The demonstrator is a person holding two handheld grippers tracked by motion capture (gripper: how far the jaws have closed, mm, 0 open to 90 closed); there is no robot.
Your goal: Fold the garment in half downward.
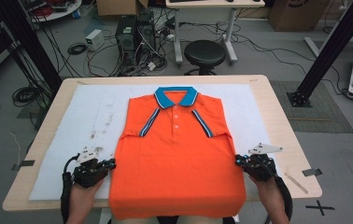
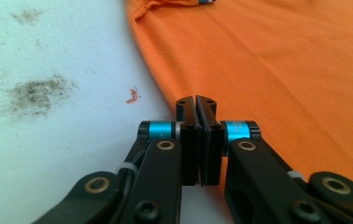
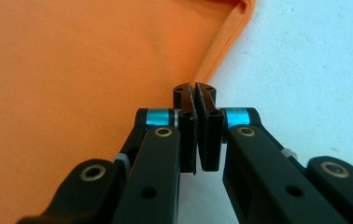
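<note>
Left gripper: held in the person's left hand at the left side edge of the shirt; jaws pressed together, tips at the fabric's edge; whether cloth is pinched between them cannot be told
Left gripper view: closed tips sit right on the border between orange fabric and white mat
Mat: white sheet over the wooden table, with grey smudges left of the shirt
Polo shirt: orange, lying flat, front up, in the middle of the mat; blue collar at the far end, sleeves folded in, hem hanging over the near table edge
Right gripper: held in the person's right hand at the right side edge of the shirt; jaws closed
Right gripper view: shut tips meet at the shirt's seamed edge; a grip on the cloth cannot be made out
Floor beyond: black stool and computer towers among cables
</note>
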